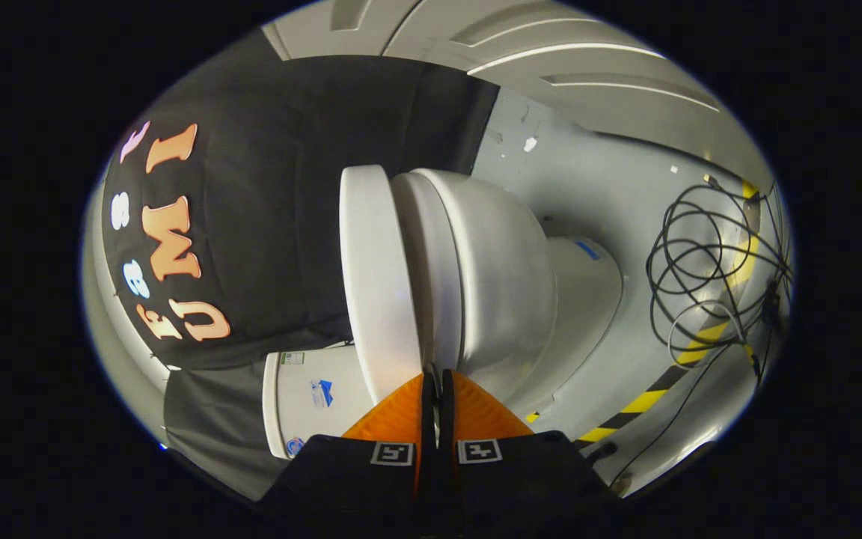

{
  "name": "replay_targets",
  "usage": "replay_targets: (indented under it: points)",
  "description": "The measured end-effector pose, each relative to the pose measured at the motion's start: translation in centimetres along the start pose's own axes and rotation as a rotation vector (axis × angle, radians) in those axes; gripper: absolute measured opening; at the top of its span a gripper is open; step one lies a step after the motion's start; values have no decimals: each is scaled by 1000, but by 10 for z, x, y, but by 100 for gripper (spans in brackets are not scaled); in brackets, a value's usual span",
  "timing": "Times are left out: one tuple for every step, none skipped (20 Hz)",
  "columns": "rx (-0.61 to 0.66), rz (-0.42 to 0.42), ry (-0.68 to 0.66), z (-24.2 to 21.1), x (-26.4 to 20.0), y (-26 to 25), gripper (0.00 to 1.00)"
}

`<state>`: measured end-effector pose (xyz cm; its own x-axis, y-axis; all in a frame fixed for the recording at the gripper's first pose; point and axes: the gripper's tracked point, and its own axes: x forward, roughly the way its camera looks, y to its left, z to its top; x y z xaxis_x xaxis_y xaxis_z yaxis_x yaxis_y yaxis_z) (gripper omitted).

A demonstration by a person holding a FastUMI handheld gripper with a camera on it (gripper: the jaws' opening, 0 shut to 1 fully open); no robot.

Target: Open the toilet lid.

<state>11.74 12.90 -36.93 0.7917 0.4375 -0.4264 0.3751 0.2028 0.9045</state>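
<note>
Fingers of the gripper (437, 372) press together with barely a slit between them, tips at the seam where the toilet lid (373, 277) meets the seat (435, 262); whether we grip the lid's edge is unclear. Cables (708, 262) coil on the floor (595, 180) beyond the bowl (502, 277).

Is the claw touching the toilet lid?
Cannot tell. In the gripper view the claw, fingers nearly together, sits right at the seam between the toilet lid and the bowl; no contact or gap shows plainly.
</note>
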Motion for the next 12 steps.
replay_targets:
  points:
    - [-20,0,-7,0,0,-1,8]
    - [-26,-5,-18,0,-1,-2,8]
    - [-19,-9,-13,1,-1,2,8]
    - [-8,-10,-4,0,0,2,8]
    - [1,-9,2,0,-1,0,8]
    - [7,-8,1,0,0,-1,8]
    - [4,-8,-1,1,1,-1,8]
    - [-7,-11,-4,0,2,-1,8]
    - [-24,-16,-7,0,1,-2,8]
    - [-41,-20,-10,0,1,-2,8]
    - [-56,-26,-13,1,0,-1,8]
    - [-76,-33,-20,2,1,1,8]
